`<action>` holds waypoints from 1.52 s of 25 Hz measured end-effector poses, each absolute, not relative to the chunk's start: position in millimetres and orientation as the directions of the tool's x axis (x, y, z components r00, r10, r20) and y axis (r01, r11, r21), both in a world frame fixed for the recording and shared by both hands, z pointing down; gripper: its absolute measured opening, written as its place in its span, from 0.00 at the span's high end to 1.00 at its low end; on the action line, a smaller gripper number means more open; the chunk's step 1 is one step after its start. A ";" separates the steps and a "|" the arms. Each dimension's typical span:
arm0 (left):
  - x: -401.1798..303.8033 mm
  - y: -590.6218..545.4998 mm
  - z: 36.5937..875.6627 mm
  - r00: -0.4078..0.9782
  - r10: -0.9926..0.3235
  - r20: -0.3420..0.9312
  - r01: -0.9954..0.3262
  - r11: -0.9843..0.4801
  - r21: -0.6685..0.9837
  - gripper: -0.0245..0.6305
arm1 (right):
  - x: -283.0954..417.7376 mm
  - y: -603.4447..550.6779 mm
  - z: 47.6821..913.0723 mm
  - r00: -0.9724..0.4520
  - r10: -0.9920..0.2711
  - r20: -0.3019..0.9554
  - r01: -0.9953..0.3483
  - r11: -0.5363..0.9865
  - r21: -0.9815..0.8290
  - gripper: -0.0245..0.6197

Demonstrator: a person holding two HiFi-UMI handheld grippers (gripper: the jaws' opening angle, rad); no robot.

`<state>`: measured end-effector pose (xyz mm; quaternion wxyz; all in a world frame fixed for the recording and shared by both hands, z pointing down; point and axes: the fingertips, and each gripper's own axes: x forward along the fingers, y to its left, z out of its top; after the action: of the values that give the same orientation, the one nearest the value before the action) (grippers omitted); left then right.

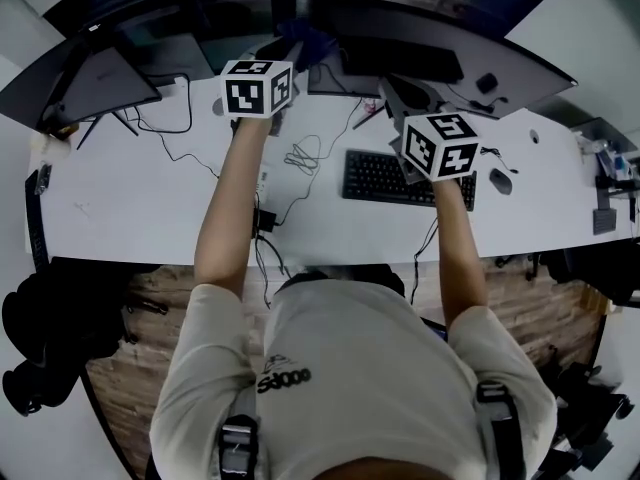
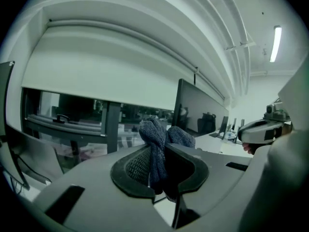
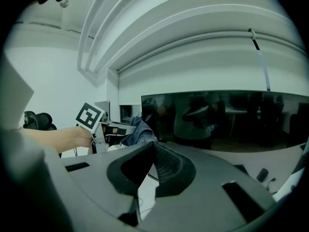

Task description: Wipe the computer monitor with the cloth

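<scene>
The wide dark monitor [image 1: 430, 23] stands at the back of the white desk [image 1: 150, 198]; its screen [image 3: 227, 120] fills the right gripper view and its left edge [image 2: 195, 108] shows in the left gripper view. My left gripper [image 2: 160, 148] is shut on a bunched blue-grey cloth [image 2: 154, 129], held up just left of the monitor's left edge. From the head view the cloth [image 1: 305, 43] shows beyond the left marker cube. My right gripper [image 3: 150, 146] is shut with nothing between its pads, raised in front of the screen and apart from it.
A black keyboard [image 1: 400, 178] and a mouse [image 1: 500, 180] lie under the right arm. Loose cables [image 1: 300, 158] run across the desk's middle. An open laptop [image 1: 100, 78] sits at the far left. Black bags [image 1: 50, 338] rest on the floor beside the desk.
</scene>
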<state>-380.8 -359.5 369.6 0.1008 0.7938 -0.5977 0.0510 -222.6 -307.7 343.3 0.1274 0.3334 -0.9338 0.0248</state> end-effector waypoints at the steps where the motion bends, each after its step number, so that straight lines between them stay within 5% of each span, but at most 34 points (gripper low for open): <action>1: -380.7 -359.5 375.8 0.281 -0.936 0.209 -0.959 -0.265 0.104 0.85 | -222.2 -308.7 347.3 -0.738 -0.624 0.258 -0.634 0.771 0.051 0.97; 18: -384.3 -371.8 492.9 0.268 -0.925 0.271 -0.960 -0.233 0.156 0.85 | -190.0 -323.5 408.1 -0.682 -0.666 0.304 -0.698 0.716 0.002 0.97; 38: -377.4 -376.5 622.9 0.239 -0.826 0.510 -0.935 -0.055 0.349 0.86 | -146.6 -342.2 485.2 -0.660 -0.658 0.364 -0.731 0.674 -0.106 0.97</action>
<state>-377.4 -376.5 622.9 0.3156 0.7210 -0.6109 0.0864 -146.6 -342.2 485.2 0.1492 0.3847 -0.9027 0.1225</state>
